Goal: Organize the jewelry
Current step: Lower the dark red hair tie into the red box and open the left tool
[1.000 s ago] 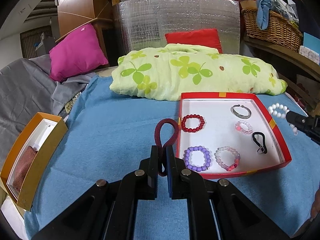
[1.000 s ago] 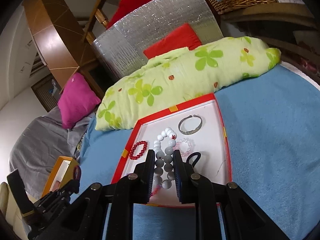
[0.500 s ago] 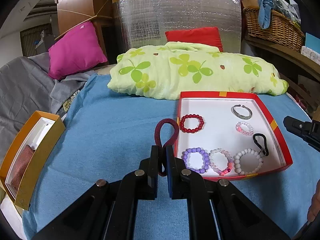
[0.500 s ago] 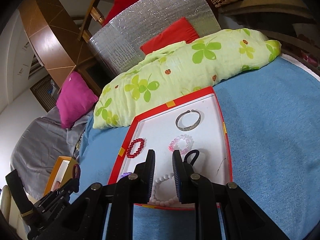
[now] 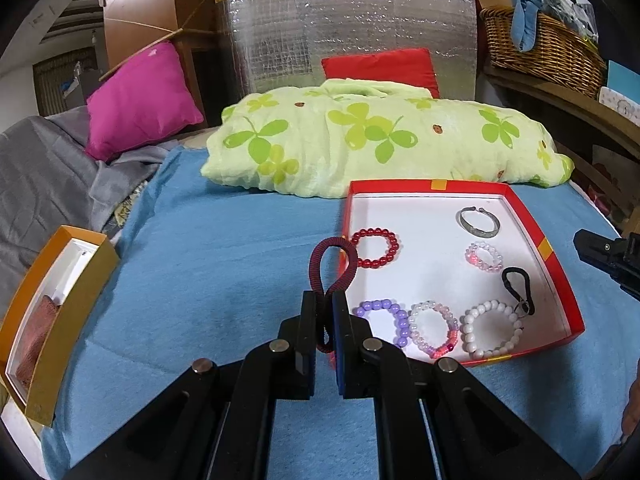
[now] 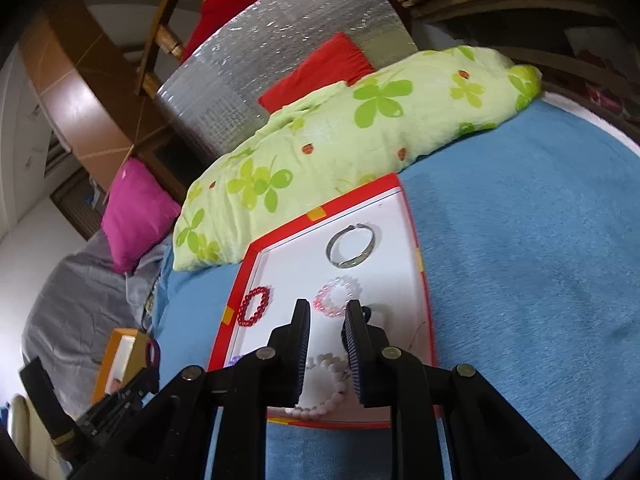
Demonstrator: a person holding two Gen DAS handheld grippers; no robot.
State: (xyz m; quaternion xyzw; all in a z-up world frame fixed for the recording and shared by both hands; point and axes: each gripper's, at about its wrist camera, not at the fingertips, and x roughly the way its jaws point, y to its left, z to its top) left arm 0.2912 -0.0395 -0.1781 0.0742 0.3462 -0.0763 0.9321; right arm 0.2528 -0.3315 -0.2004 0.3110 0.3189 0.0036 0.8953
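Inside red tray (image 5: 558, 280), five bead bracelets, one bangle (image 5: 479, 222), one black hair tie (image 5: 519, 290)

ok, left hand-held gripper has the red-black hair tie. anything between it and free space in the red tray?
Nothing visible blocks it. The left hand-held gripper holds the hair tie at the red tray's left wall. Bare floor lies just past that wall, between the red bead bracelet and purple bracelet; only the low wall needs clearing.

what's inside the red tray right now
Inside the red tray: red bead bracelet, silver cuff, pink bead bracelet, black hair tie, purple bead bracelet, pink-and-clear bracelet, white bead bracelet. The near-left corner is covered by the left gripper.
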